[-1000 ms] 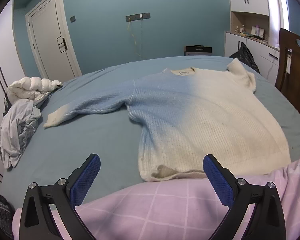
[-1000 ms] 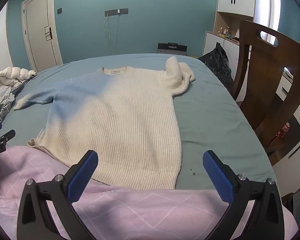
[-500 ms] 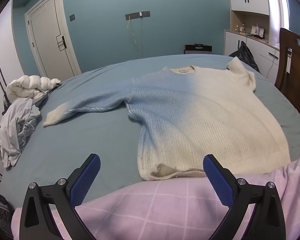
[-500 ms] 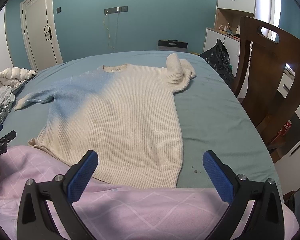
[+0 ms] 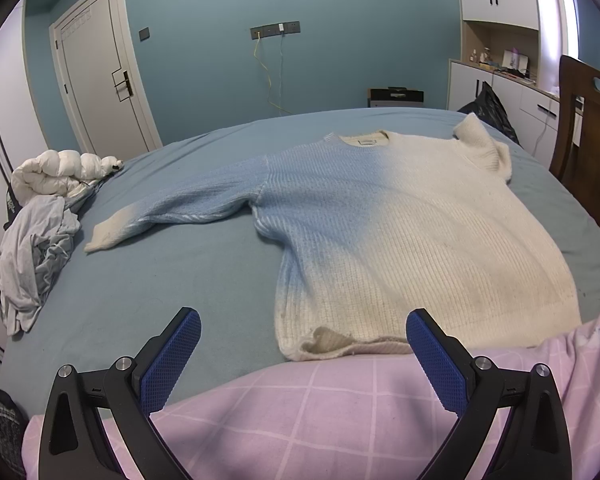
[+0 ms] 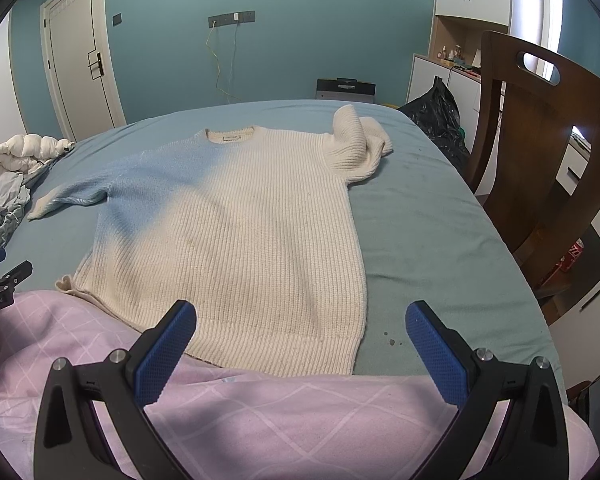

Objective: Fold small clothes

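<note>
We see the sweater (image 5: 400, 232) lying flat on the bed (image 5: 172, 276), front side up, with its neck far from us and its bottom edge close to us. One sleeve (image 5: 172, 212) sticks out to the left. The other sleeve (image 6: 356, 144) is bunched up on the right shoulder. The body is not folded at all, so we think almost all the folding is left to do. Our left gripper (image 5: 300, 344) has its blue fingers wide apart and holds nothing. It hangs just short of the bottom left corner. Our right gripper (image 6: 300, 336) is wide apart too, near the bottom right corner. Under both we see pink checked cloth (image 6: 300, 412). A pile of clothes (image 5: 36, 256) sits at the left edge of the bed. A chair (image 6: 540, 160) stands on the right.
</note>
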The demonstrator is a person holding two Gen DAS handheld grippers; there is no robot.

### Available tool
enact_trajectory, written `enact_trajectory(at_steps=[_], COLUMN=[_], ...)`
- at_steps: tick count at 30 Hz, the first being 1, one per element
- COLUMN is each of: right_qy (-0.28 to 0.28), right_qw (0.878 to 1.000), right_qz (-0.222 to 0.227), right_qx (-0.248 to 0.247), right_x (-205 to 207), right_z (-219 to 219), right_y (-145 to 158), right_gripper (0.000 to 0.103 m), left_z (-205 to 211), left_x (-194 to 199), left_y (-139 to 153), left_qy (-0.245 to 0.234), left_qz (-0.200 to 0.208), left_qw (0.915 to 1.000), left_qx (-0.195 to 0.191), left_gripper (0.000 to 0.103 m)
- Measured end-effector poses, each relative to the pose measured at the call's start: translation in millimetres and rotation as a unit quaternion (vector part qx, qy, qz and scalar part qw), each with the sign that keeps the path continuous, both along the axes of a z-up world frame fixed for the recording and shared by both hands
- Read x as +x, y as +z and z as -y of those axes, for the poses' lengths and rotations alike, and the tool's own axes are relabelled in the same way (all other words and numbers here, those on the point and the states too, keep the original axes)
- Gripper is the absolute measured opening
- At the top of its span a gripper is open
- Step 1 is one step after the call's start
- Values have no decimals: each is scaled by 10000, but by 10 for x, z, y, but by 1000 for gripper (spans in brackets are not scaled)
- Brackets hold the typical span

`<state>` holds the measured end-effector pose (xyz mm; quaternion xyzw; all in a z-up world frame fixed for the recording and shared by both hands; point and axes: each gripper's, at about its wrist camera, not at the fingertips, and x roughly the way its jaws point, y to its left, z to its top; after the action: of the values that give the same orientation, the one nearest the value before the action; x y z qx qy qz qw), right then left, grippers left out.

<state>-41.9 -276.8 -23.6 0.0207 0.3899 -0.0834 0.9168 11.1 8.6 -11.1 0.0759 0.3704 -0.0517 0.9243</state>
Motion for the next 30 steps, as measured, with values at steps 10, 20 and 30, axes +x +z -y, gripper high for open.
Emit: enact_trajectory(at_steps=[10, 20, 30], right_qy=[-18, -15, -17], right_qw=[10000, 10000, 10000], right_qz=[-47, -31, -41], right_qx=[6, 41, 60], right_x=[10, 9, 14], right_z=[-9, 24, 33], right_y=[-4, 2, -5], right_gripper=[102, 102, 102], left_z=[26, 66, 67], left_x=[-4, -3, -8], left_y=[-22, -26, -17], left_qy=[-30, -35, -43], left_qz=[4, -30, -23], left_qw=[10000, 9999, 9999], left_qx=[29, 118, 126], left_gripper=[103, 103, 103])
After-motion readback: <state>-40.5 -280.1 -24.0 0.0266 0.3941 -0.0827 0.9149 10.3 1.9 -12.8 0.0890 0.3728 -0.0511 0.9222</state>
